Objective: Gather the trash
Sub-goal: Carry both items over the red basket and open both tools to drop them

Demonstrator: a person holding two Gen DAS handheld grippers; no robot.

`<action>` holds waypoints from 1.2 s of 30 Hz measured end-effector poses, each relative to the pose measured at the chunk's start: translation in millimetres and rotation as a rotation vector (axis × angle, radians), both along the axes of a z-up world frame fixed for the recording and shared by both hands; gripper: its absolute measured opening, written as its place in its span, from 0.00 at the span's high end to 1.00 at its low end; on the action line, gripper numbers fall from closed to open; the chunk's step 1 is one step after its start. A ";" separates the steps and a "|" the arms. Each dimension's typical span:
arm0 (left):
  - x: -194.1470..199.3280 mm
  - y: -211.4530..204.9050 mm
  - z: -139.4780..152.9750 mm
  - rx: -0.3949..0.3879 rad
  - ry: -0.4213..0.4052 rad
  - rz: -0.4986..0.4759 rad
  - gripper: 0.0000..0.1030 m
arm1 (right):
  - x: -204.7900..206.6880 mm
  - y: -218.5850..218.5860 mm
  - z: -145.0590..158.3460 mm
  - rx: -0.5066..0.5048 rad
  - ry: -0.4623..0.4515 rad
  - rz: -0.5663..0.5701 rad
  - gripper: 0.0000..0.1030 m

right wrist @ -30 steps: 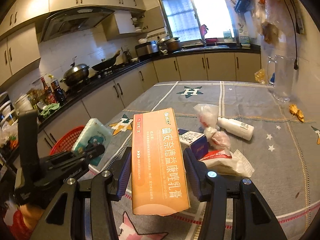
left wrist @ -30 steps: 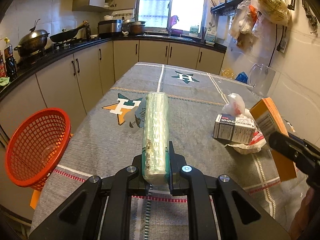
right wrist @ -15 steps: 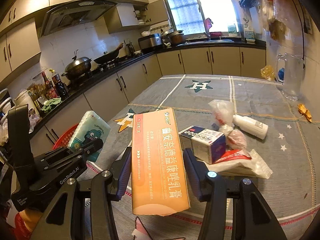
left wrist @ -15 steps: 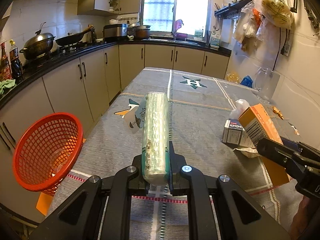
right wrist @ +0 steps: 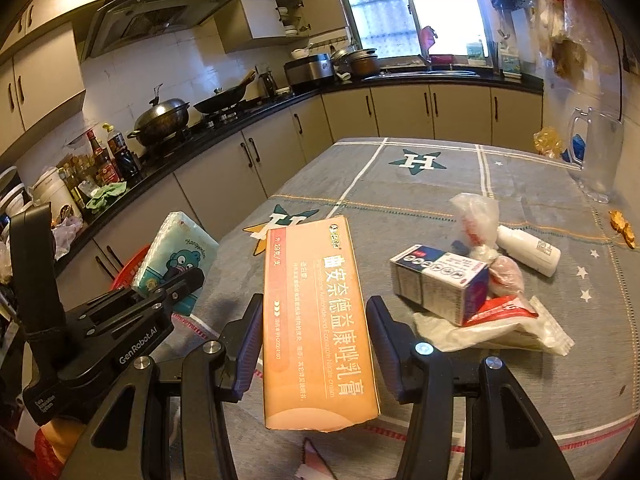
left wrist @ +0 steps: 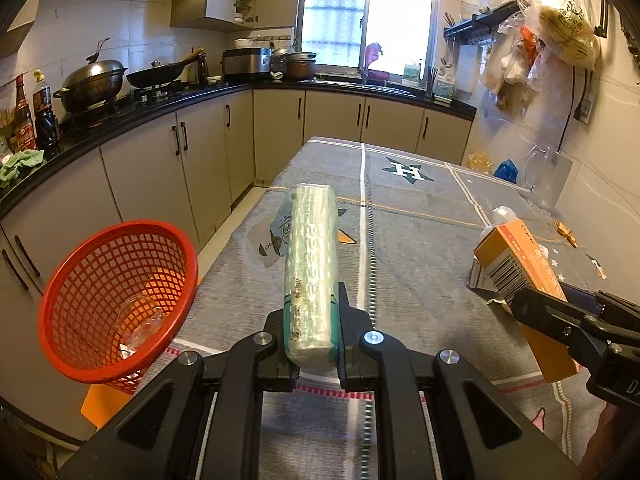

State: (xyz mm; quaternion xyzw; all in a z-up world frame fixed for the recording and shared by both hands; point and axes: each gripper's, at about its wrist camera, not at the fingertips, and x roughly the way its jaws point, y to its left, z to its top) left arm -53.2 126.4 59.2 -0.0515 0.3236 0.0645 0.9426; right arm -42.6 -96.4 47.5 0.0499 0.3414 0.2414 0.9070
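Note:
My left gripper [left wrist: 312, 320] is shut on a green plastic tissue pack [left wrist: 310, 264], held edge-on above the table's near left part. The right wrist view shows that pack [right wrist: 176, 252] from its printed side. A red mesh basket [left wrist: 116, 300] hangs tilted just off the table's left edge, with clear plastic in it. My right gripper [right wrist: 314, 320] is shut on a long orange carton [right wrist: 316, 320], held over the table's near edge. On the cloth to its right lie a small white-and-blue box [right wrist: 438, 284], knotted plastic bags [right wrist: 476, 216], a white bottle [right wrist: 528, 250] and a clear wrapper [right wrist: 500, 332].
The table [left wrist: 400, 208] wears a grey cloth with star prints. A glass pitcher [right wrist: 596, 156] stands at its far right by the wall, with orange scraps [right wrist: 622, 226] nearby. Cabinets and a cluttered counter [left wrist: 132, 112] run along the left and back.
Both grippers have drifted across the table's near end with their loads. The red basket now looks larger and closer in the left wrist view. Both grips are unchanged.

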 end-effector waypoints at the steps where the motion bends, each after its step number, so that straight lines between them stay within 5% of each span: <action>1: -1.0 1.6 0.5 -0.001 -0.002 0.003 0.88 | 0.1 2.1 0.5 -0.001 0.002 0.003 0.47; 36: -45.5 141.5 4.5 -0.072 -0.029 0.254 0.88 | 16.8 139.1 14.9 -0.040 0.039 0.228 0.46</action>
